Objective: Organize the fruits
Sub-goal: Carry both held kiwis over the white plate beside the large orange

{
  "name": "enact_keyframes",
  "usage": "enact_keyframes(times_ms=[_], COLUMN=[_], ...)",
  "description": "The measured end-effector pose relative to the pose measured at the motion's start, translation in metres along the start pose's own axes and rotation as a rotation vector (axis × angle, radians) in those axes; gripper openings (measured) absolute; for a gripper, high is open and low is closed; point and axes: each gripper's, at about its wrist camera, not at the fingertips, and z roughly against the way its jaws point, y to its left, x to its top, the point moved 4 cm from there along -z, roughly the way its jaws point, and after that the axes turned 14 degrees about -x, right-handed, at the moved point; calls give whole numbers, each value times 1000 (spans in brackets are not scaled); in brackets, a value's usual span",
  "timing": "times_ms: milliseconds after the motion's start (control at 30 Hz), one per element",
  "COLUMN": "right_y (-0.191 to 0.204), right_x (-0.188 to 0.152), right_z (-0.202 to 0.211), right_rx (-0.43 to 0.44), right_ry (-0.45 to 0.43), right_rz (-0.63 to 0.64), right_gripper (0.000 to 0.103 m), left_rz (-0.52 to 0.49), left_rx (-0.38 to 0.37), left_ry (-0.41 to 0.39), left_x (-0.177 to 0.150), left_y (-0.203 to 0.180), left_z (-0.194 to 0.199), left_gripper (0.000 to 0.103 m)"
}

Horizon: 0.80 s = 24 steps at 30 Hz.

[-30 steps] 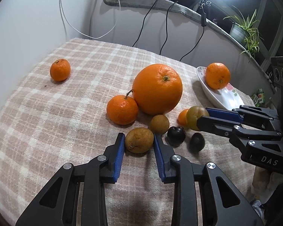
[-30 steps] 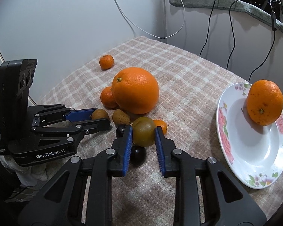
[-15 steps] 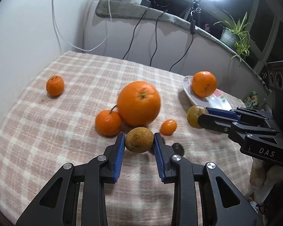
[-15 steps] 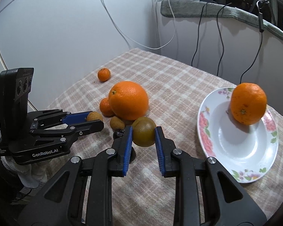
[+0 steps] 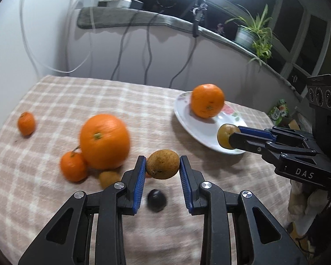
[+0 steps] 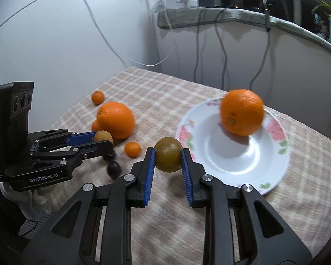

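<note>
Both fruits are riding in the air, so the sensible way on is to carry each over the white plate [image 6: 273,172], lower it close to the bare middle, and only then let go, keeping off the orange [image 6: 241,114] sitting near the plate's far rim so nothing rolls. The right claw [image 6: 168,154] is pinching a greenish-brown fruit [image 6: 168,154] just beside the plate's near edge, pointing level toward it. The left claw [image 5: 162,164] is gripping a brown fruit [image 5: 162,164] above the checked desk [image 5: 55,101], near the large orange [image 5: 104,141], angled toward the plate. The remaining small fruits are lying on the desk.
</note>
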Motion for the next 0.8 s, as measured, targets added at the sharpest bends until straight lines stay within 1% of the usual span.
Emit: enact_keyframes(times_ms=[233, 467, 800], right_y=[-34, -66, -89], right_x=[-8, -17, -24], right_z=[3, -1, -9], right_rx=[-48, -95, -124], right_ry=[6, 26, 42], right_rz=[-42, -78, -111], right_gripper=[25, 25, 25], left_rz=[-35, -68, -93], left_rx=[-36, -56, -55], left_ry=[17, 43, 72], left_x=[9, 15, 18], left_y=[-21, -38, -49], left_z=[-21, -44, -65], left_gripper=[29, 29, 29])
